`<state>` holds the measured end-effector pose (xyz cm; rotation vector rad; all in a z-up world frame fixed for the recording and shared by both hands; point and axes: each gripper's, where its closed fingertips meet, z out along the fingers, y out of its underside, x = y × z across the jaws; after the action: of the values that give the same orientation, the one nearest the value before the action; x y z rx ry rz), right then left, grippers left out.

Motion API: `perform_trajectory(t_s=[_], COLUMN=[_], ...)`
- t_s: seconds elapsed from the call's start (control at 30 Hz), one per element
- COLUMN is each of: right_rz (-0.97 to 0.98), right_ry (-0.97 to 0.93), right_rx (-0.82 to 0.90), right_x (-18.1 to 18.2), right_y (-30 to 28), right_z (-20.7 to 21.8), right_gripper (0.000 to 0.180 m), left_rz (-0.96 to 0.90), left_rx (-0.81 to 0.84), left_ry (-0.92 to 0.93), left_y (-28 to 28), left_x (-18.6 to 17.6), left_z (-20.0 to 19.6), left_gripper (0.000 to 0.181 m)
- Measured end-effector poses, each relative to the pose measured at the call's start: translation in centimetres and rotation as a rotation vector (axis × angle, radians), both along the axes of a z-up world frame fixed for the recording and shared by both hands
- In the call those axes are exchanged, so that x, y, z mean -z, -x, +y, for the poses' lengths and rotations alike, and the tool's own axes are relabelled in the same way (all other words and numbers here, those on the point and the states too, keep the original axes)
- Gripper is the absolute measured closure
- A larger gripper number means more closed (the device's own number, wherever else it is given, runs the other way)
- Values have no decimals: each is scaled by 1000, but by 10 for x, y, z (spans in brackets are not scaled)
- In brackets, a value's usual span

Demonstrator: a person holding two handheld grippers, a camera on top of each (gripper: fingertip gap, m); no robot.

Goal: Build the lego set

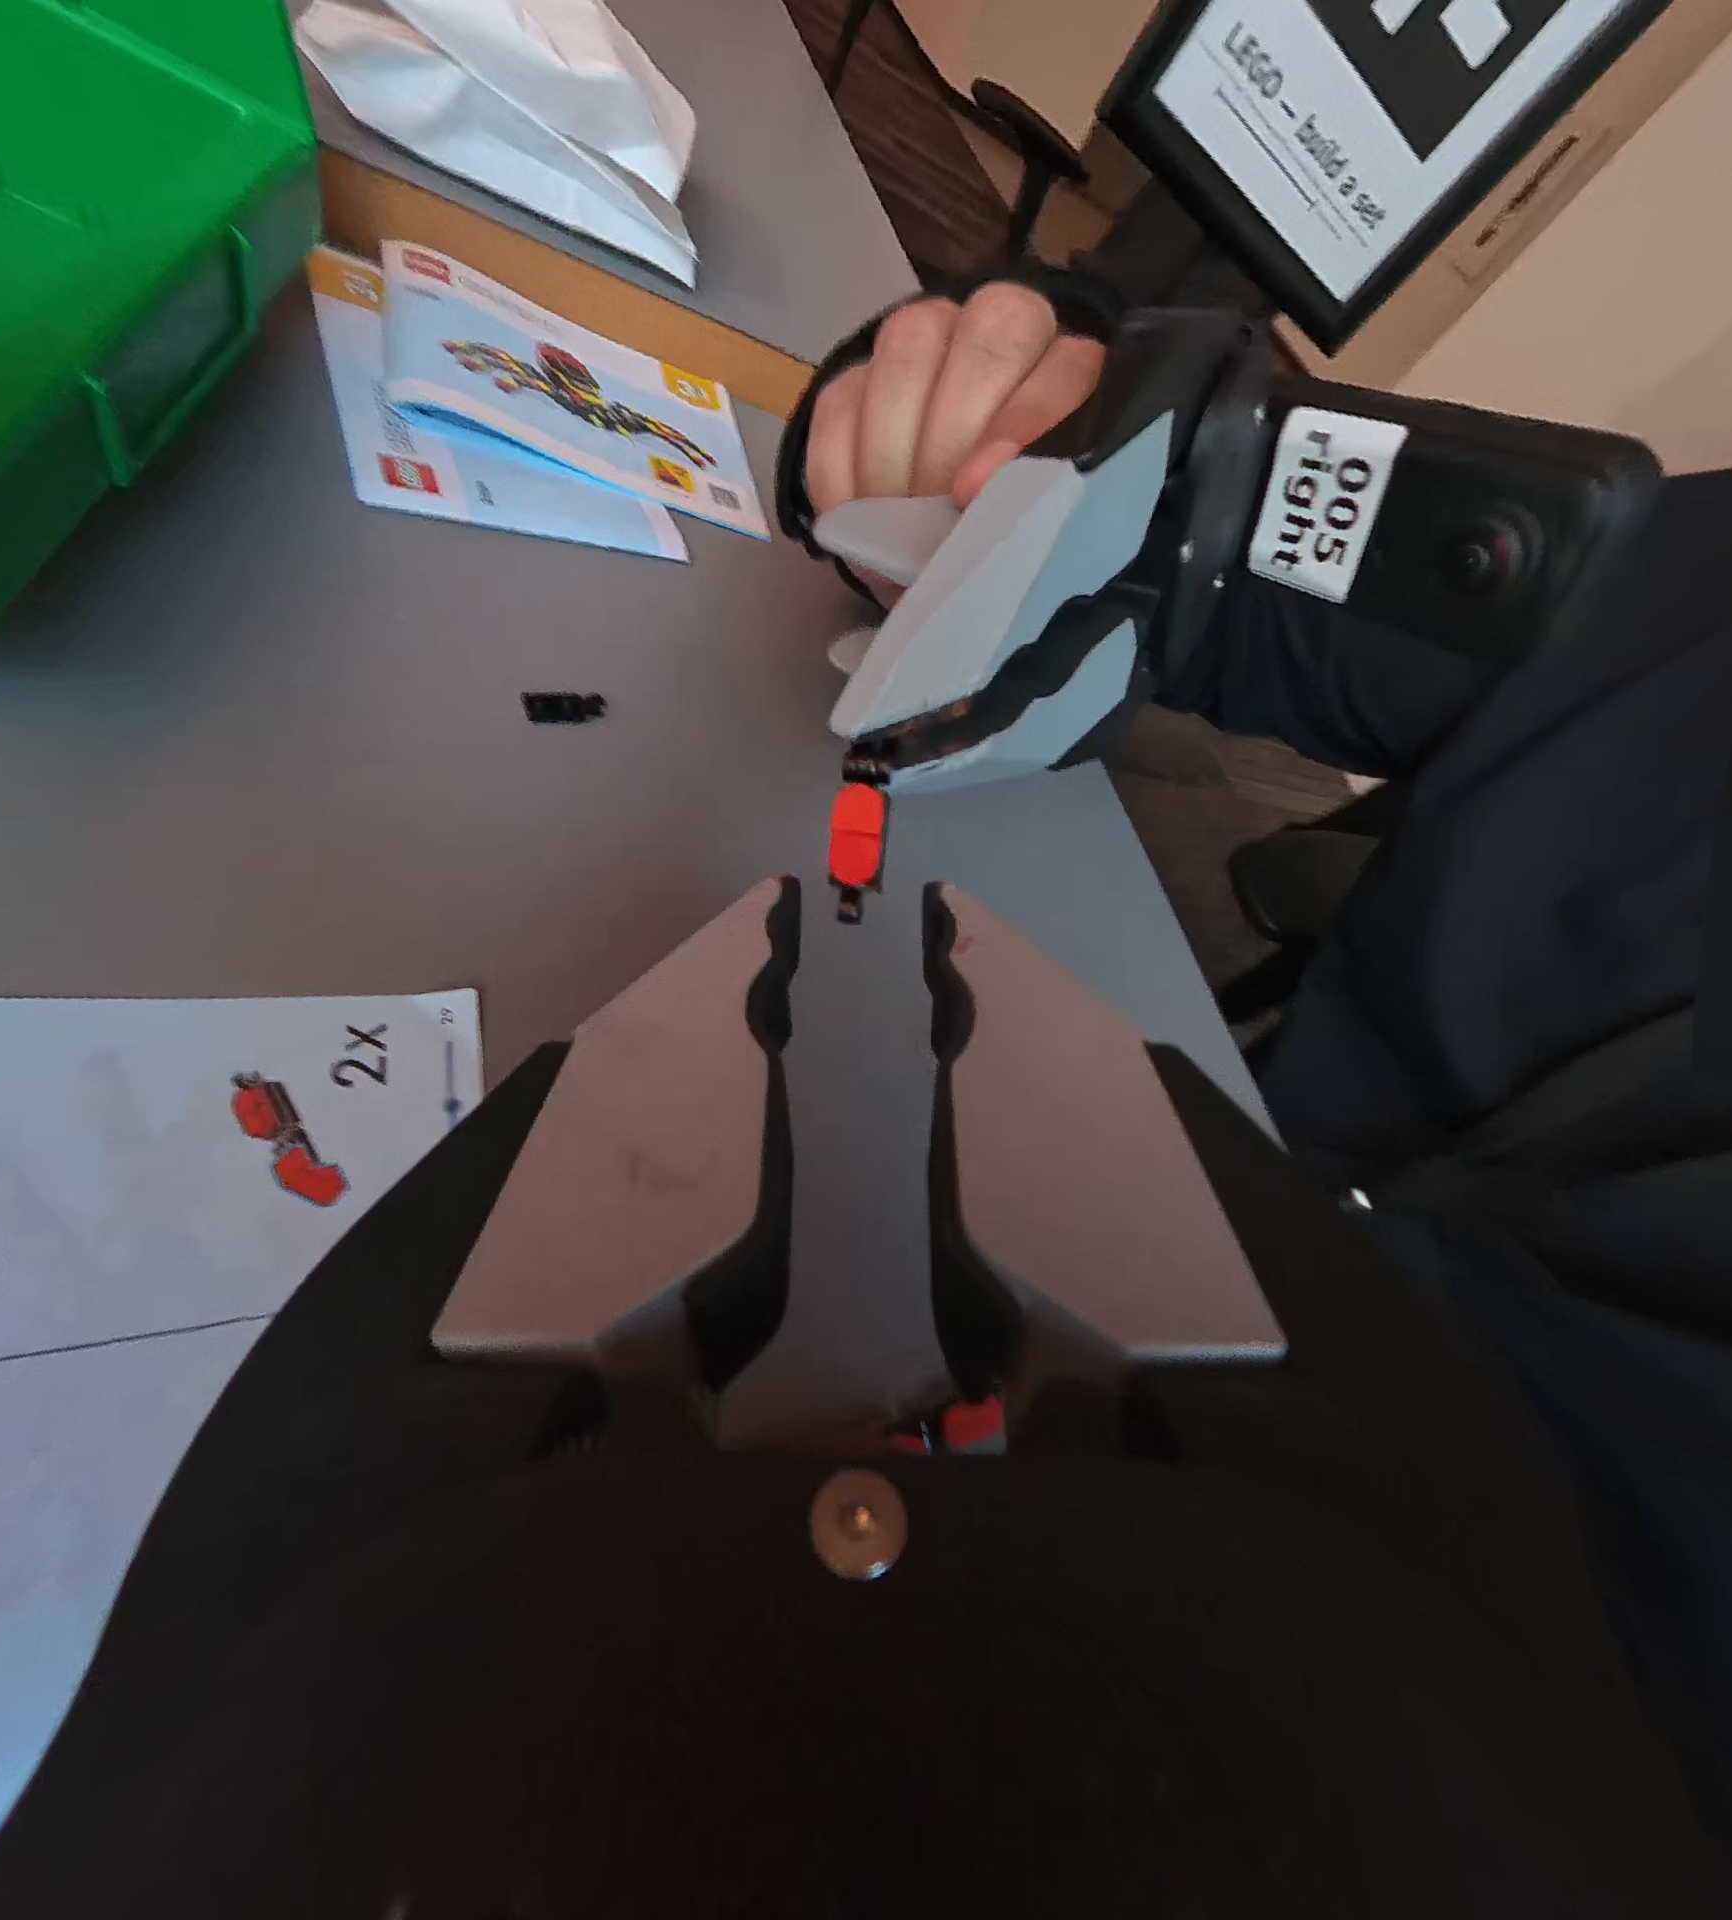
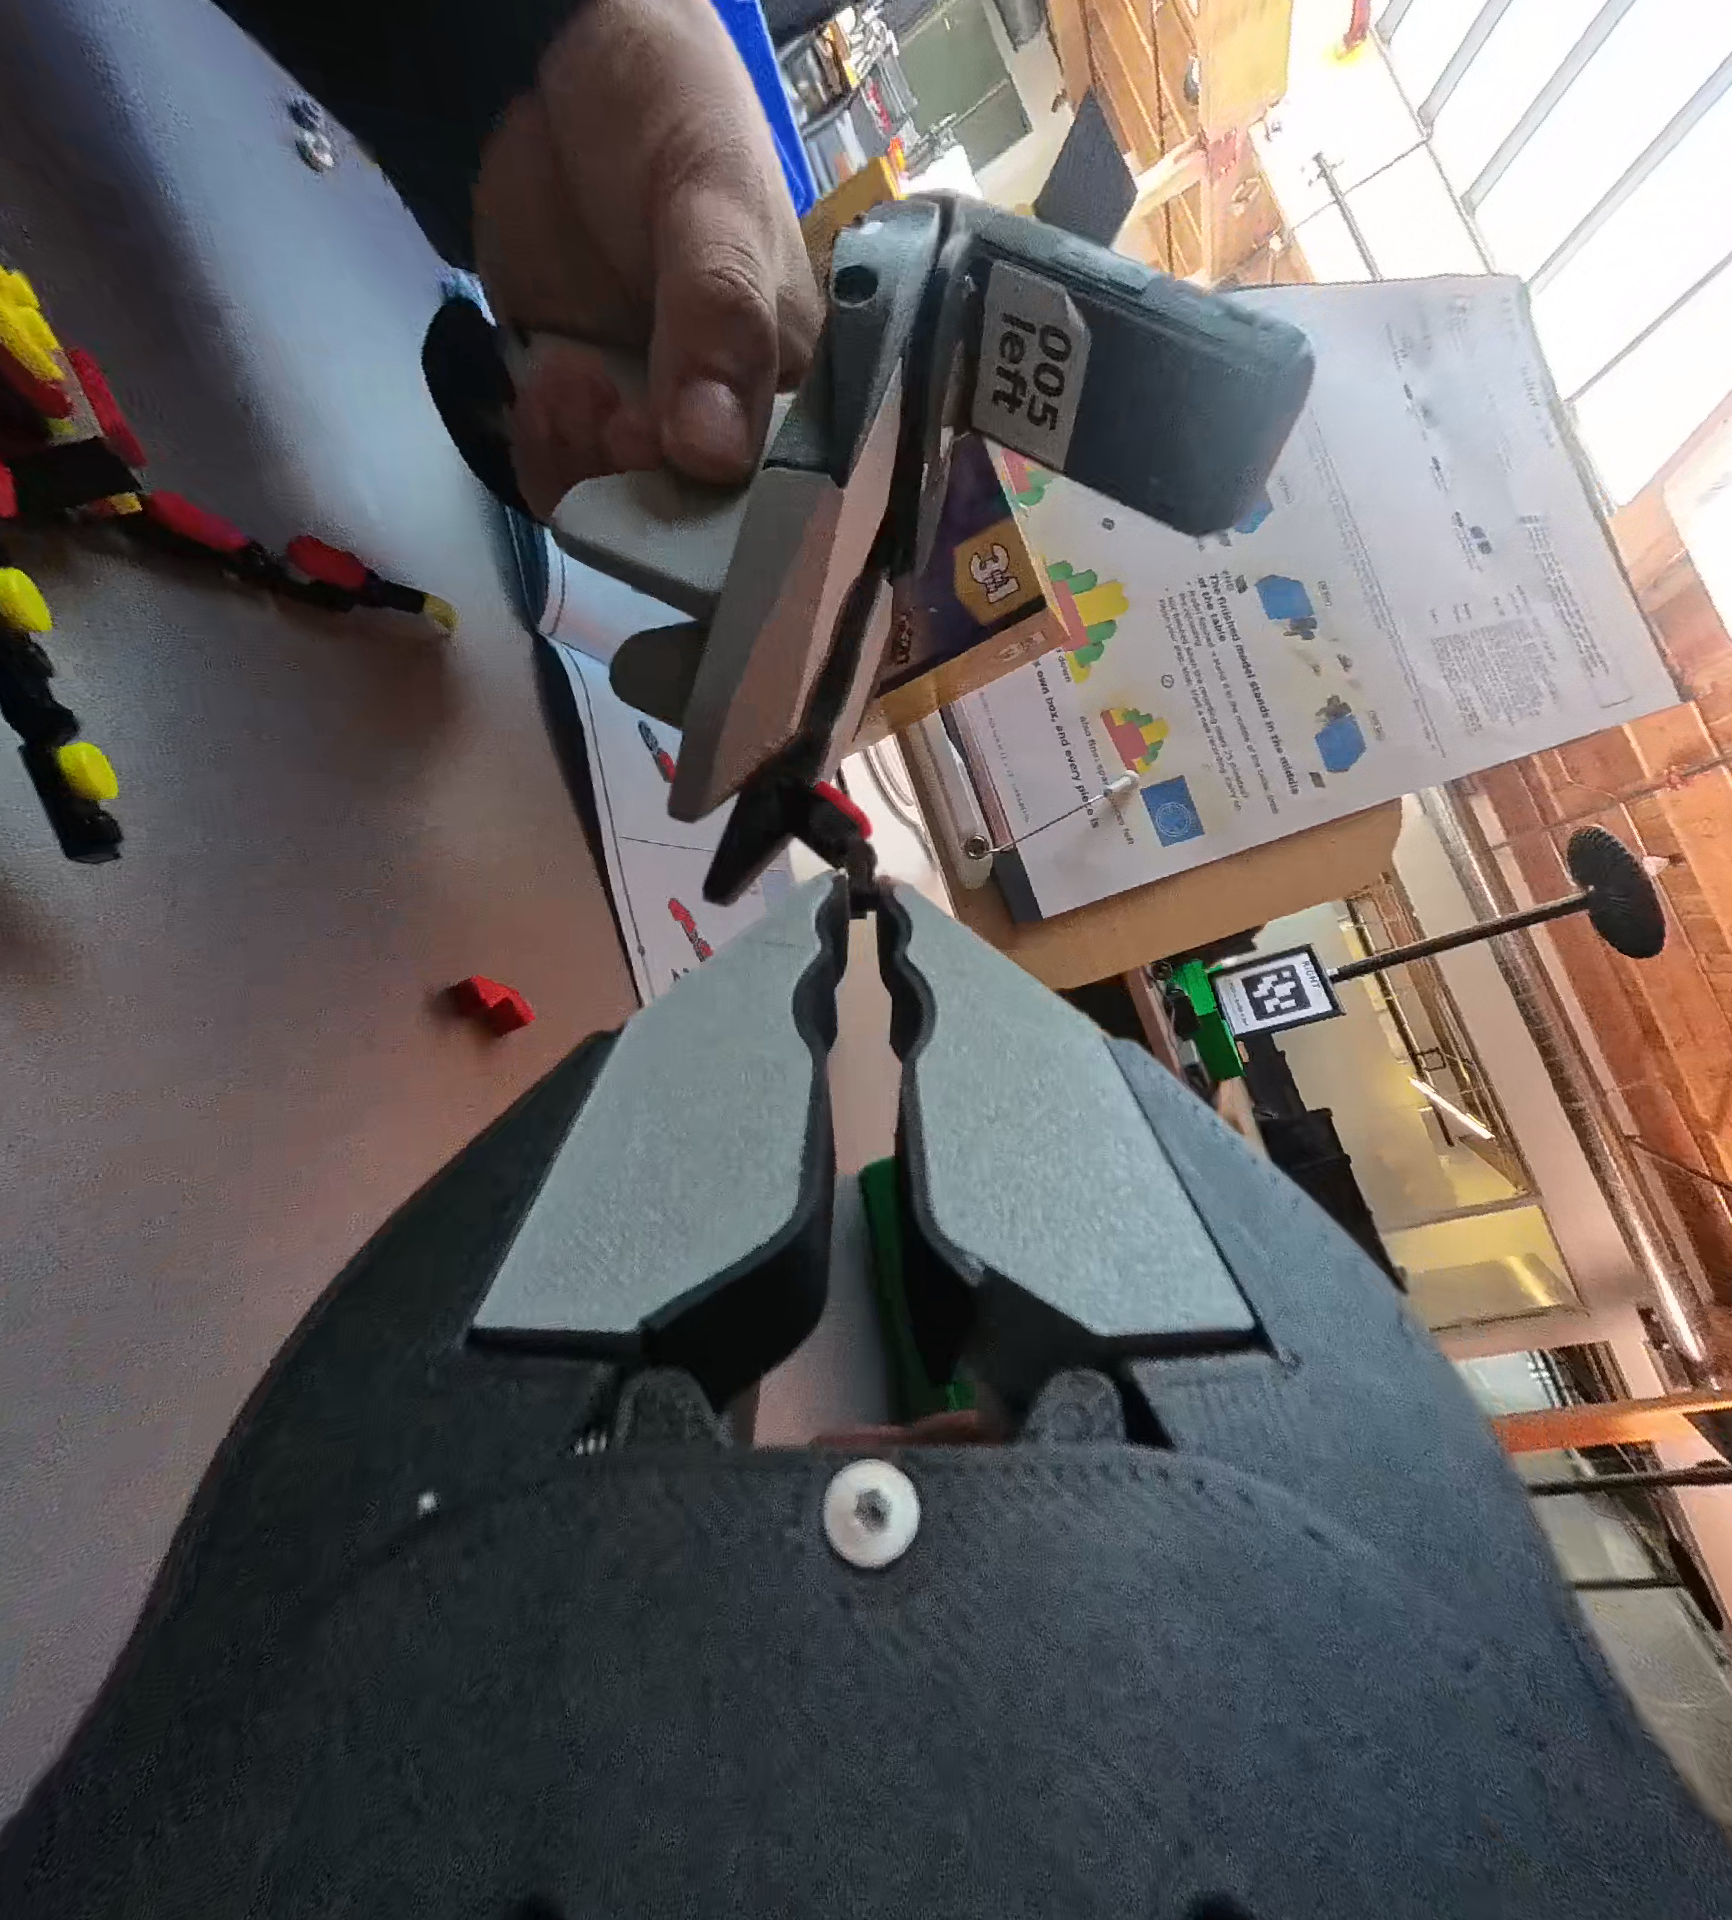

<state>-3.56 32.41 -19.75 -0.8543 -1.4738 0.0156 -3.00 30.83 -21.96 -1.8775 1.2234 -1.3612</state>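
Note:
A small red-and-black lego assembly hangs in the air above the grey table. My right gripper is shut on its black upper end; it also shows in the left wrist view. My left gripper is open, with the assembly's lower black end just between its fingertips and not touching them. In the right wrist view the left gripper comes in from above, next to the red part. A partly built red, yellow and black model lies at the left.
A loose red brick and a small black piece lie on the table. An open instruction page is at the left, closed booklets farther back, and a green bin and a white bag beyond. A framed sign stands at the right. My two grippers' fingertips are within a few centimetres of each other.

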Motion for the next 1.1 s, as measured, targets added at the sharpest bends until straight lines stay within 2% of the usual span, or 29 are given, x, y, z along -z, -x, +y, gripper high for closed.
perform_trajectory(t_s=[0.1,0.17,0.3,0.43,0.57,0.67,0.8,1.0,1.1], right_rz=[41,80,98,80,100,85,-42,-262,-314], right_ry=[75,79,-36,-97,-105,-113,-139,-398,-464], right_rx=[31,44,9,-13,-32,-38,-58,-65,-55], right_x=[-1,-7,-17,-16,-20,-17,5,35,45], right_y=[-2,-5,-7,-1,0,1,5,15,18], right_z=[7,11,-1,-13,-19,-22,-23,-33,-34], right_gripper=[177,177,177,178,178,178,177,176,176], left_rz=[60,116,7,-101,-143,-131,33,332,403], left_rx=[-60,-82,18,61,62,72,83,154,150], left_ry=[-141,-213,-120,-19,3,16,-34,-84,-152], left_y=[2,3,-6,-7,-3,-1,5,19,22], left_x=[1,5,-10,-25,-30,-27,-4,35,43], left_z=[11,15,-8,-17,-16,-16,-17,-30,-28], left_gripper=[160,154,148,150,174,175,175,175,175])
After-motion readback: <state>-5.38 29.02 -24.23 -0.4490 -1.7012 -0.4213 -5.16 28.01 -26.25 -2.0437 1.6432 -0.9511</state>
